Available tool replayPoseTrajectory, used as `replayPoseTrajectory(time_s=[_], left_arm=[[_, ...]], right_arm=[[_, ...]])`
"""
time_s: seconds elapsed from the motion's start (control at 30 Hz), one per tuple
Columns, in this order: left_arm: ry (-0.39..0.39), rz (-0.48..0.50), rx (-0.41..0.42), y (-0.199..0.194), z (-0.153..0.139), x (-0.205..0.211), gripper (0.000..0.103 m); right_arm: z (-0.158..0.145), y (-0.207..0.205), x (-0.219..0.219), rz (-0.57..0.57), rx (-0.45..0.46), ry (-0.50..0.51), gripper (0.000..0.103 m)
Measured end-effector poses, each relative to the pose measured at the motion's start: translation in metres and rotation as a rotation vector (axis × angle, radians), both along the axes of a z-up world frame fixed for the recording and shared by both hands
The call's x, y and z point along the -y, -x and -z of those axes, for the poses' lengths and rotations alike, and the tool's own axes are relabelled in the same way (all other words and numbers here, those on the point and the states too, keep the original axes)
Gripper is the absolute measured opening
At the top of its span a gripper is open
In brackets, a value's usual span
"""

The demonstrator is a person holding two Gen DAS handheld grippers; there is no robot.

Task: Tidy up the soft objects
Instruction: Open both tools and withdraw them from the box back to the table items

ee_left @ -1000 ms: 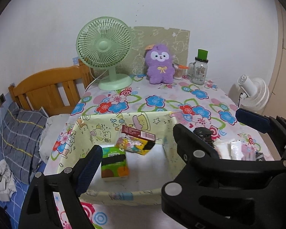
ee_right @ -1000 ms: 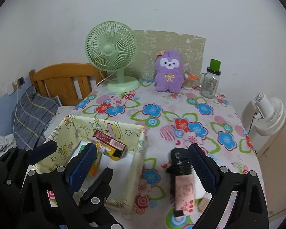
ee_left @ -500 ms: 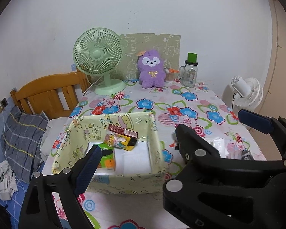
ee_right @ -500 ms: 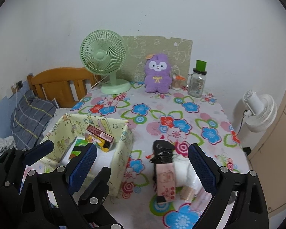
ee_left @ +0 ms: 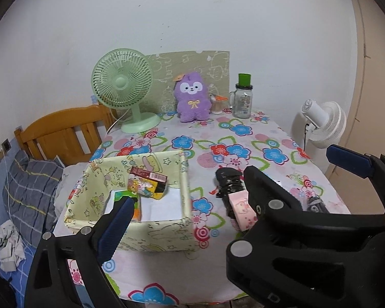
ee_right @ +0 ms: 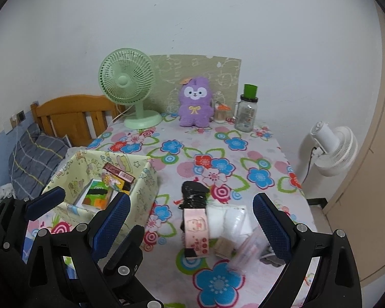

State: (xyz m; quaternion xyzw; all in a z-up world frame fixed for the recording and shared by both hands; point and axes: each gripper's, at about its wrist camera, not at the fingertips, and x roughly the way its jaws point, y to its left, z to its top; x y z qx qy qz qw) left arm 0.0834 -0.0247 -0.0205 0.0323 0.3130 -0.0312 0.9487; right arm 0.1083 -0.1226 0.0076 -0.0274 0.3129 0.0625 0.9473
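A pale yellow fabric box (ee_left: 154, 236) stands at the table's near left, with a green tissue pack (ee_right: 96, 197) and a yellow carton (ee_left: 147, 188) inside. To its right lie a black wrapped bundle (ee_right: 195, 195), a pink tissue pack (ee_right: 196, 228) and a white soft pack (ee_right: 231, 220). A purple plush (ee_left: 192, 97) sits at the back. My left gripper (ee_left: 187, 213) hovers before the box, its jaws opening with nothing pressed between them; its right finger is hidden behind the right gripper. My right gripper (ee_right: 191, 200) is open and empty above the pink pack.
A green desk fan (ee_left: 123, 87) and a glass jar with a green lid (ee_left: 242, 102) stand at the back. A white fan (ee_left: 323, 120) stands off the table's right side. A wooden headboard (ee_left: 61, 128) and a plaid pillow (ee_left: 30, 187) lie left.
Both grippers have drawn back from the box and the small packs, side by side. The table's near edge and more of the flowered cloth have come into view.
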Motion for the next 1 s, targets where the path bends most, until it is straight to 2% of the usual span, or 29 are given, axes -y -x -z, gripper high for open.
replayPoseTrajectory(time_s=[0.23, 0.67, 0.87, 1.0], left_arm=[[-0.018, 0.036, 0.02, 0.011, -0.001, 0.021, 0.102], [-0.005, 0.072, 0.024, 0.018, 0.004, 0.045, 0.103], [0.011, 0.086, 0.012, 0.014, 0.011, 0.054, 0.103], [-0.004, 0.089, 0.02, 0.012, 0.019, 0.063, 0.103]], right_arm=[[-0.001, 0.012, 0.02, 0.018, 0.007, 0.005, 0.098], [0.004, 0.02, 0.047, 0.069, 0.01, 0.015, 0.098], [0.012, 0.021, 0.062, 0.084, 0.015, 0.014, 0.1], [0.021, 0.017, 0.072, 0.091, 0.0, 0.017, 0.1]])
